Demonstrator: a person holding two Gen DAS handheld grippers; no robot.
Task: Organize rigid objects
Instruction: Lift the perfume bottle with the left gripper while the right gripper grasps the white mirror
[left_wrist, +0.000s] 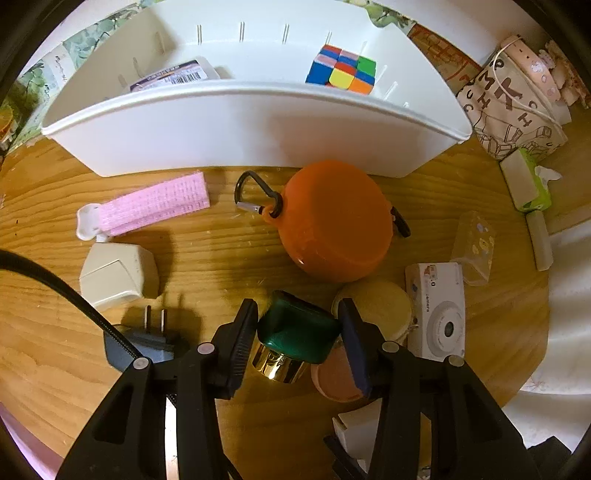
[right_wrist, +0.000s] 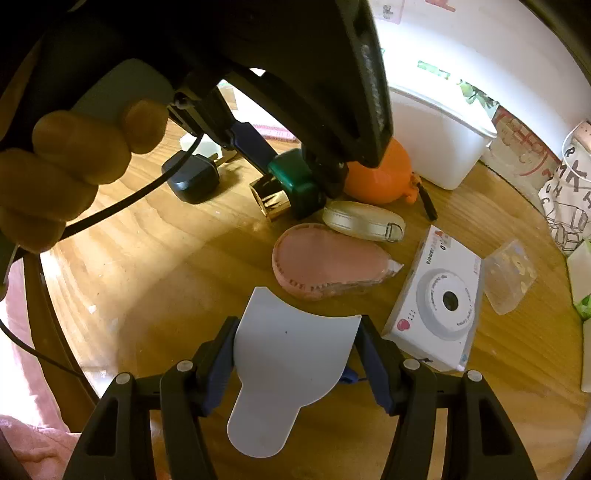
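My left gripper (left_wrist: 297, 325) is shut on a green bottle (left_wrist: 297, 328) with a gold cap (left_wrist: 276, 363), just above the wooden table (left_wrist: 184, 258); the bottle also shows in the right wrist view (right_wrist: 299, 184). My right gripper (right_wrist: 297, 345) is shut on a pale grey-blue curved plastic scoop (right_wrist: 286, 365), held above the table. A white bin (left_wrist: 258, 129) at the back holds a Rubik's cube (left_wrist: 341, 70) and a labelled white box (left_wrist: 173, 74).
On the table lie an orange round case (left_wrist: 332, 221) with carabiner, a pink velcro strip (left_wrist: 155, 203), a beige box (left_wrist: 118, 273), a dark plug (left_wrist: 147, 343), a yellow round case (left_wrist: 380, 306), a pink tape dispenser (right_wrist: 325, 262), a white toy camera box (right_wrist: 439, 302) and a clear packet (right_wrist: 509, 273).
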